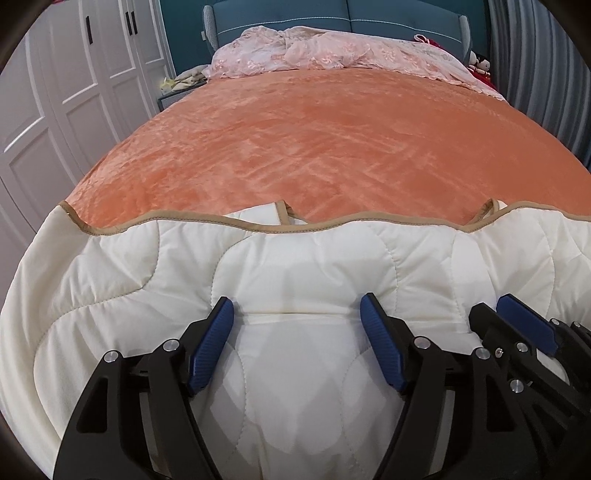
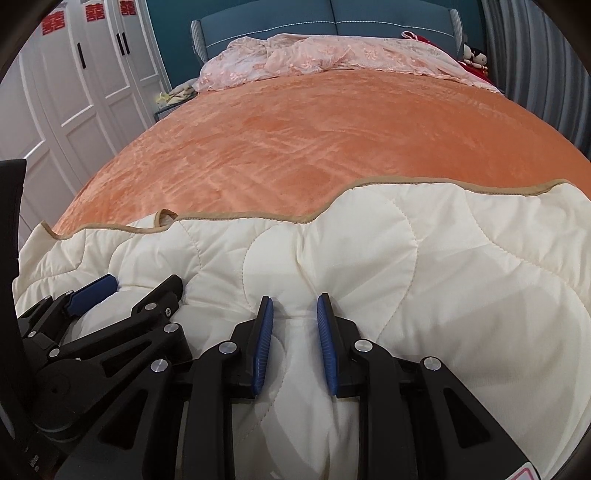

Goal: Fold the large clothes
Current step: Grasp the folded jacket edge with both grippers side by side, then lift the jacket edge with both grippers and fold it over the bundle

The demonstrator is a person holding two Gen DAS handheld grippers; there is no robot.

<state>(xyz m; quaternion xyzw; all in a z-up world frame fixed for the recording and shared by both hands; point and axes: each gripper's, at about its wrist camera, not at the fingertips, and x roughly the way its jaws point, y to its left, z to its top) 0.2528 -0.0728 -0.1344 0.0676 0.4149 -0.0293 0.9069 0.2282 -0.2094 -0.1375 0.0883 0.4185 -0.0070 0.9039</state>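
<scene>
Left tool (image 1: 297,308) spread wide over quilt (image 1: 314,266); right tool (image 2: 295,306) narrowed, nearly pinching a ridge. Risk: thick padding slips free, fold sags on bed (image 1: 295,140).

Left hand-held gripper (image 1: 297,314) gapes wide; right hand-held gripper (image 2: 295,308) narrowly parted.

The bed (image 1: 295,147), under an orange blanket (image 1: 314,155), fills the middle of both frames. A cream quilt (image 1: 295,266) lies across its near end, low in the frame. A crumpled pink cover (image 1: 332,51) lies at the far end, near the top, by the blue headboard (image 1: 332,16).
</scene>
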